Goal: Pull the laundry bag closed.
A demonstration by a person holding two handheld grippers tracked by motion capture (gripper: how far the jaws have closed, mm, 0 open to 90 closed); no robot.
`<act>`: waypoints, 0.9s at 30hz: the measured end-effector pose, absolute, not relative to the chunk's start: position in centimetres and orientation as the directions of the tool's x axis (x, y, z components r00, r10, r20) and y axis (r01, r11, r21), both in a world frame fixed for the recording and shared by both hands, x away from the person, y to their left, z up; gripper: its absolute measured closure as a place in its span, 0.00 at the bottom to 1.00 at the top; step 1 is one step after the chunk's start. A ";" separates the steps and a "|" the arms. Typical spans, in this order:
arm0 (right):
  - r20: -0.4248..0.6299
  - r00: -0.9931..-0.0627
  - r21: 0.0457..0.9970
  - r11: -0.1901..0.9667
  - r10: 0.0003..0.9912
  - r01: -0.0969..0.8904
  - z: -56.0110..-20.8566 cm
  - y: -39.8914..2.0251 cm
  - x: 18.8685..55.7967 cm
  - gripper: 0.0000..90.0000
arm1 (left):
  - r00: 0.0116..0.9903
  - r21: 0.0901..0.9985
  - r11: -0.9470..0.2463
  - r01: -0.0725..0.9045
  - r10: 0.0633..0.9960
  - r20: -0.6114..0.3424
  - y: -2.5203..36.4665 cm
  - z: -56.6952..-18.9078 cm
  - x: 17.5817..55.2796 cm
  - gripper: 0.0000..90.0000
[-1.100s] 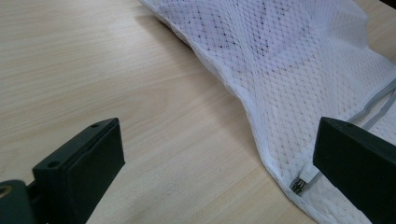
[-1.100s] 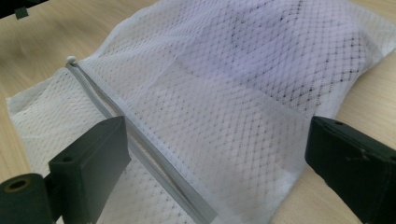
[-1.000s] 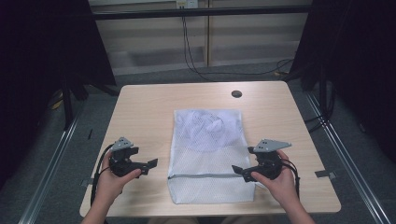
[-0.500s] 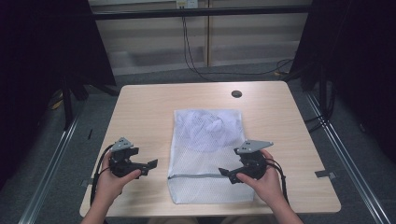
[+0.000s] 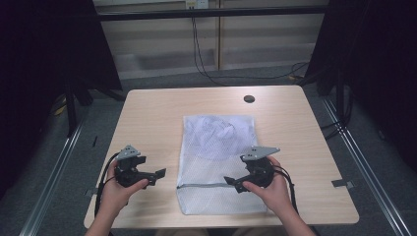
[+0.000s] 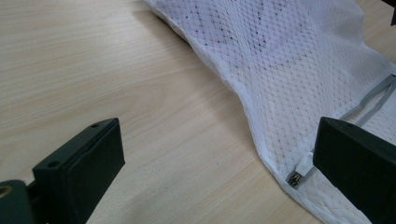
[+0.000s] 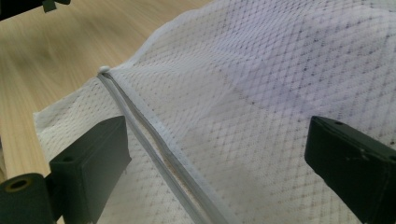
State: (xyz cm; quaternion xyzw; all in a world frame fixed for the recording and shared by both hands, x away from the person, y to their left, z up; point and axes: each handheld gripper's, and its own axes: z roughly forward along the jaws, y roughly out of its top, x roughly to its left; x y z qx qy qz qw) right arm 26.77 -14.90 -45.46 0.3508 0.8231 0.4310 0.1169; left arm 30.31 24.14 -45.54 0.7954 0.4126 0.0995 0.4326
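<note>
One big pale wooden table (image 5: pixel 157 118) is pretty much taken up in the middle by a white mesh laundry bag (image 5: pixel 216 147) laid flat, with its grey zipper (image 5: pixel 201 186) running across near the person's edge. Right gripper (image 5: pixel 230 182) is held over the bag just above that zipper with jaws spread wide, nothing pinched, while left gripper (image 5: pixel 160 174) is parked on bare wood just beside the bag's left edge, also spread. Probably best if the fabric next to the zipper is pinned by the right while the tiny zipper pull (image 6: pixel 299 173) gets lined up squarely between the left jaws before anything's squeezed, since mesh bunches easily.
</note>
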 end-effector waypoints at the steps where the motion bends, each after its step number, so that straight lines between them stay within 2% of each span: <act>1: 0.110 -0.726 0.789 0.385 0.679 0.479 -45.4 -14.8 26.8 0.07 | 0.639 0.770 -0.284 0.571 0.743 -0.200 24.2 -45.5 30.3 0.02; 27: 0.143 -0.771 0.792 0.395 0.621 0.465 -45.7 -10.2 27.4 0.08 | 0.639 0.772 -0.276 0.573 0.740 -0.210 24.7 -45.4 30.2 0.02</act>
